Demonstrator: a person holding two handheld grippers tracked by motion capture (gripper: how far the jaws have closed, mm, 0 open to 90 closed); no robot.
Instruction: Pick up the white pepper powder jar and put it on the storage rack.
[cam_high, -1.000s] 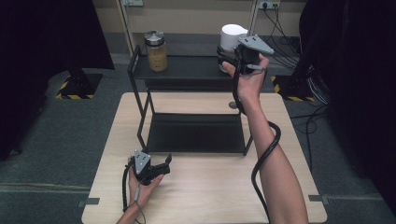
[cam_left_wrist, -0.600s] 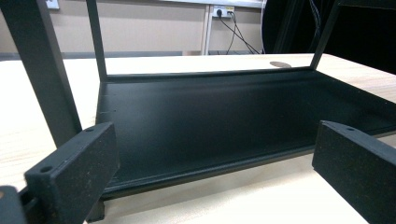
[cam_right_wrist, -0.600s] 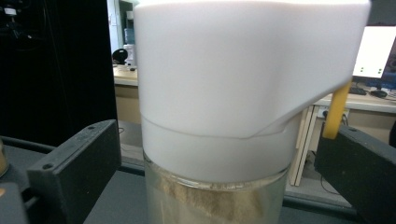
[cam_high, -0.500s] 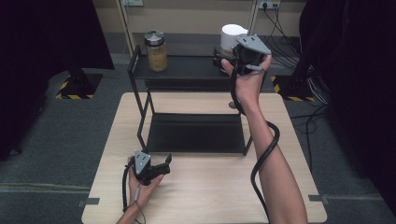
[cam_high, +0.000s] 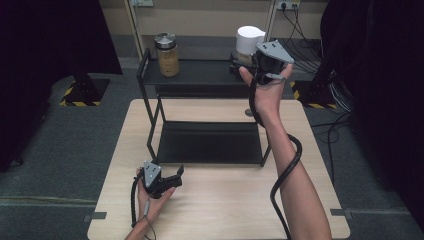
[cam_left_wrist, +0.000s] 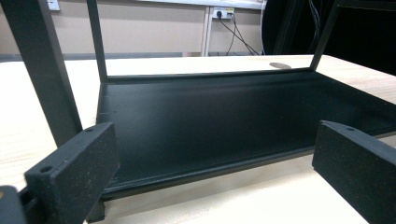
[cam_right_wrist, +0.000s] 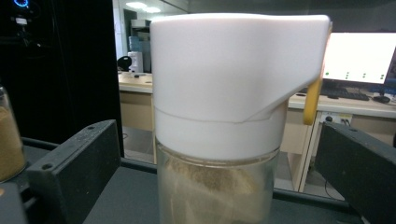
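Near the table's front edge my left gripper (cam_high: 172, 176) rests, jaws wide, facing the rack's lower shelf (cam_left_wrist: 224, 121). On the top shelf's right end, my right gripper (cam_high: 239, 65) has jaws wide around the white-lidded jar (cam_right_wrist: 224, 121), not touching; amber jar (cam_high: 167, 54) at the left end.

I count two jars on the black rack (cam_high: 200, 75): one white-lidded jar (cam_high: 248, 40) and one metal-lidded jar (cam_high: 167, 54). The rack is a single one with two shelves, standing on the one counter (cam_high: 220, 210). I hold two grippers, my left gripper (cam_high: 176, 176) and my right gripper (cam_high: 237, 67)
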